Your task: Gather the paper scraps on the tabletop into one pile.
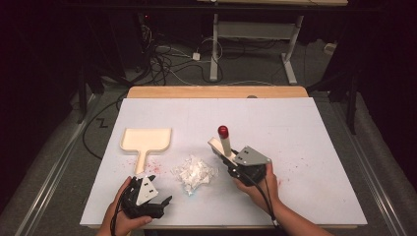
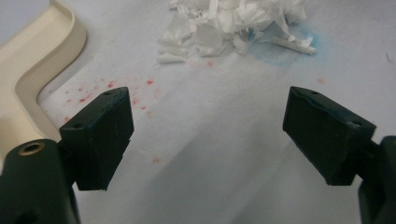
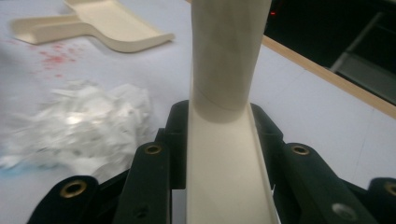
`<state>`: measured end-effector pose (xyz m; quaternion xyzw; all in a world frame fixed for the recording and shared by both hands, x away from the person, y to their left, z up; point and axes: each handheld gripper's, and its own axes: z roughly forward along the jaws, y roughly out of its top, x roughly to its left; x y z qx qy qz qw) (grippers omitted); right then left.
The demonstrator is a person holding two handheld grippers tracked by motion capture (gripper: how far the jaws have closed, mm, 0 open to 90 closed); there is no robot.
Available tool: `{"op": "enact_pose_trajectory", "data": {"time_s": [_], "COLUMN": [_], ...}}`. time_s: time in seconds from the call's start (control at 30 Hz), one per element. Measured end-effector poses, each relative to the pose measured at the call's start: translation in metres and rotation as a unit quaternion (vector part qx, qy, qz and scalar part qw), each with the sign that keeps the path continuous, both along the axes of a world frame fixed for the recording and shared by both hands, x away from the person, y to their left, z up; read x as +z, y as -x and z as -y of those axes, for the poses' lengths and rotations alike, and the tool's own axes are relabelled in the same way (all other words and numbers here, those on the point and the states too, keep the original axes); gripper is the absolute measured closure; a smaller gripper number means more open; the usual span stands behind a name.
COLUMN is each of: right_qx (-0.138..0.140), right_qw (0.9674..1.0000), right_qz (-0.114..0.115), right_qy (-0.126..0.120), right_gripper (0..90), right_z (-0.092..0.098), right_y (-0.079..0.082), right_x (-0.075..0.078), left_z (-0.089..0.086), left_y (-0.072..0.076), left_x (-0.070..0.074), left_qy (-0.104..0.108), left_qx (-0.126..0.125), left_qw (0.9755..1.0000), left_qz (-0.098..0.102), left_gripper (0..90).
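Observation:
A cream dustpan (image 1: pixel 146 138) lies flat at the table's left, its handle pointing toward me; its edge is seen in the left gripper view (image 2: pixel 28 70). A pile of shredded white paper (image 1: pixel 195 171) (image 2: pixel 233 23) (image 3: pixel 79 126) sits mid-table. My left gripper (image 1: pixel 156 189) (image 2: pixel 205 135) rests near the front edge just beyond the pan's handle, open and holding nothing, facing the paper. To the right of the pile, my right gripper (image 1: pixel 228 162) (image 3: pixel 219 140) is shut on a cream tool (image 1: pixel 224 145) (image 3: pixel 224 84) whose round handle ends in a red knob (image 1: pixel 223 131) and points up and away.
The white table cover (image 1: pixel 305 142) carries red speckles (image 2: pixel 112 86) near the pan's handle and a faint blue stain (image 2: pixel 280 49) beside the paper. A wooden strip (image 1: pixel 216 92) borders the far edge. Cables and desk legs lie on the floor beyond.

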<state>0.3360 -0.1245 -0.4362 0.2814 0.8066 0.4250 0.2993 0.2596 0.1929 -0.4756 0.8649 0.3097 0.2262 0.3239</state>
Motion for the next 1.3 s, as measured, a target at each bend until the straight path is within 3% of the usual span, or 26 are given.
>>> {"op": "enact_pose_trajectory", "data": {"time_s": [0.07,0.13,0.4,0.57,0.87,1.03,1.3], "right_qx": [-0.005,-0.007,0.028,0.028,0.009,0.012,0.033], "right_qw": [0.9999,0.9999,0.9988,0.9988,0.9971,0.9973,0.9965], "right_qz": [-0.013,-0.004,-0.014,-0.010,-0.008,-0.004,-0.045], "right_qy": [-0.005,-0.008,-0.038,-0.039,-0.075,-0.072,-0.061], "right_gripper": [68.1,68.1,68.0,68.0,68.0,67.9,67.9], "right_z": [-0.009,-0.018,-0.056,-0.063,-0.029,0.001,0.062], "right_y": [-0.006,-0.006,0.006,0.008,-0.004,-0.004,0.008], "right_x": [-0.010,-0.015,-0.017,-0.017,0.005,0.021,0.033], "left_z": [-0.001,-0.001,-0.002,-0.001,-0.001,-0.001,0.001], "left_y": [0.000,0.000,0.001,0.001,0.001,0.001,0.002], "left_x": [0.000,0.000,0.000,0.000,0.000,0.000,0.000], "left_qy": [0.003,0.005,0.007,0.005,0.001,0.002,-0.002], "left_qx": [0.001,0.001,0.002,0.000,0.000,0.003,0.003], "left_qw": [1.0000,1.0000,1.0000,1.0000,1.0000,1.0000,1.0000], "left_qz": [0.000,-0.001,0.000,-0.001,-0.002,-0.002,0.000], "left_gripper": [15.5,15.6,15.5,15.5,15.5,15.5,15.5]}}
